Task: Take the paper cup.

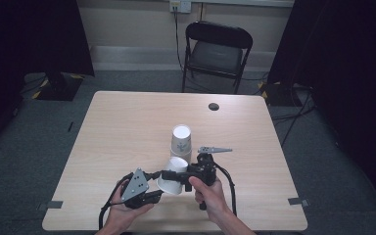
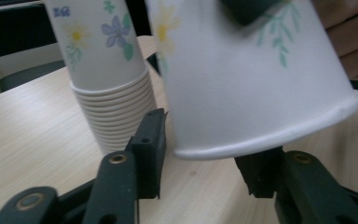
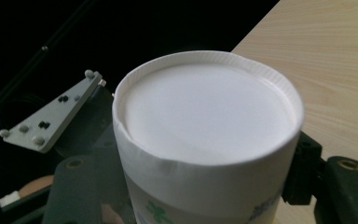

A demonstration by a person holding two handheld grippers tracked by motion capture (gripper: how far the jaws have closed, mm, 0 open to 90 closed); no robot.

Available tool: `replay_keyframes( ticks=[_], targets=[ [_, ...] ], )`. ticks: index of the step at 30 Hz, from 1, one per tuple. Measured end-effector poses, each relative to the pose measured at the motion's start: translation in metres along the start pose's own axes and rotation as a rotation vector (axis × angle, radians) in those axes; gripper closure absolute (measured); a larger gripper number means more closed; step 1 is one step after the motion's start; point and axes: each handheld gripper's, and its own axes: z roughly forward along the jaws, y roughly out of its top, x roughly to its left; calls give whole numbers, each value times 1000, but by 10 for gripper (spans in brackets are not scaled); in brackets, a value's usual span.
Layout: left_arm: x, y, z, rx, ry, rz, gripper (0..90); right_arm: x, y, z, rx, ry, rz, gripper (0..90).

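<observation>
Cup (image 1: pixel 172 177), upside down and tilted, hangs just above the desk (image 1: pixel 117 132) in front of the person, close beside the stack (image 1: pixel 181 141) of inverted cups. The right tongs (image 1: pixel 176 175) are clenched on its wall near the base; the right gripper view shows the white bottom (image 3: pixel 207 109) between the two jaws, with a small dent in the paper at the near edge. The left tongs (image 2: pixel 205 154) stand released, one jaw on each side of the rim (image 2: pixel 279 135), not yet closed on it.

To do this step well, I judge the left tongs should close gently on the rim, as the wall is thin and already creased. The right tongs should hold firm until the left grip is sure, and neither should squeeze harder than needed to keep the cup from slipping.

Room is tight on one side: in the left gripper view the stack's rims (image 2: pixel 114 116) sit just beside the left jaw, so any sideways swing there could knock the stack over. The near desk edge lies close under the hands (image 1: pixel 210 196). Toward the left and the far side the desk lies open, the better way to move.
</observation>
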Motion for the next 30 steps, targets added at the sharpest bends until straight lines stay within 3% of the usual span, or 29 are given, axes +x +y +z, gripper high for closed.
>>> replay_keyframes(
  ticks=[4,11,13,19,30],
  targets=[
    [3,-1,1,-19,7,-4,689,0,-2,0,-6,-2,23,336],
    [6,-1,-2,-49,-3,-21,737,-1,-4,-1,-34,2,57,333],
    [9,-1,-4,-69,-20,-65,762,0,-4,-1,-37,17,60,330],
    [10,0,-7,-63,-20,-88,810,-1,-3,0,-16,29,68,308],
    [14,0,-8,-43,-24,-113,832,0,-3,0,-9,5,5,244]
  ],
)
